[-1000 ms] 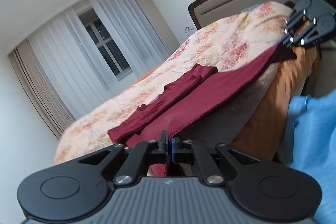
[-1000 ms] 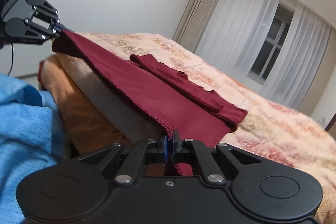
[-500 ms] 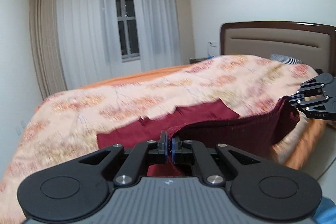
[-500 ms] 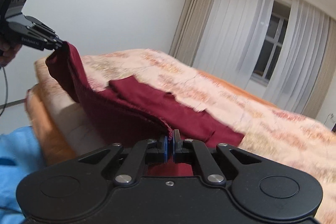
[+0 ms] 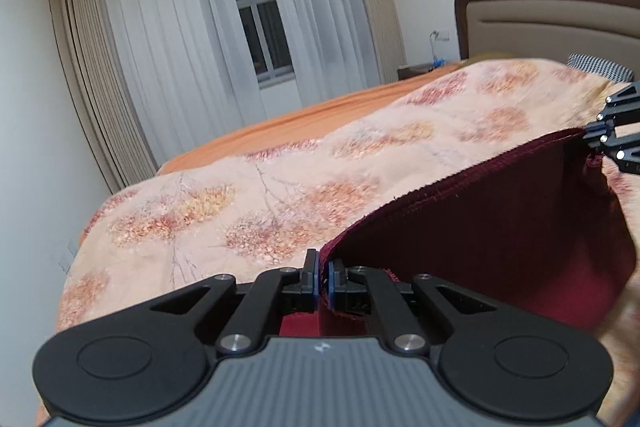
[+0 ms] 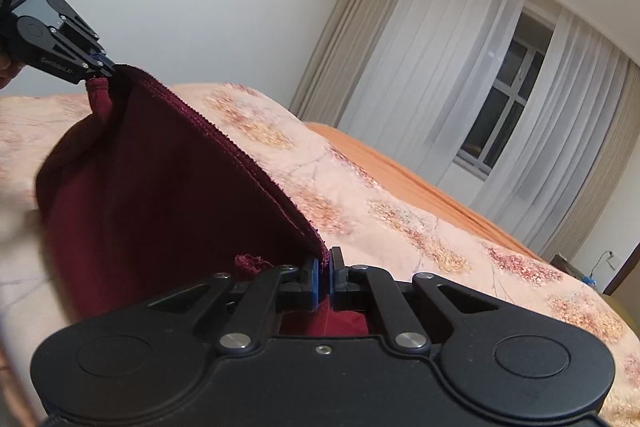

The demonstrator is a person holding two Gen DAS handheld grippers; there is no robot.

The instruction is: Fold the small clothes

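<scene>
Tools (image 5: 322,281) (image 6: 325,277) have lifted garment (image 5: 500,227) off bed (image 5: 280,187).

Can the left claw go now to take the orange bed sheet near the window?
Probably not: the left claw is shut on a corner of the dark red ribbed garment, so it is occupied. The orange bed sheet lies uncovered beyond the floral quilt.

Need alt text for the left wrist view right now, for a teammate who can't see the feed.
The left gripper, jaws shut, pinches one corner of a dark red garment; the right gripper pinches the other corner at the right edge, so the cloth hangs between them above a floral bedspread. Behind are a curtained window and a headboard.
</scene>
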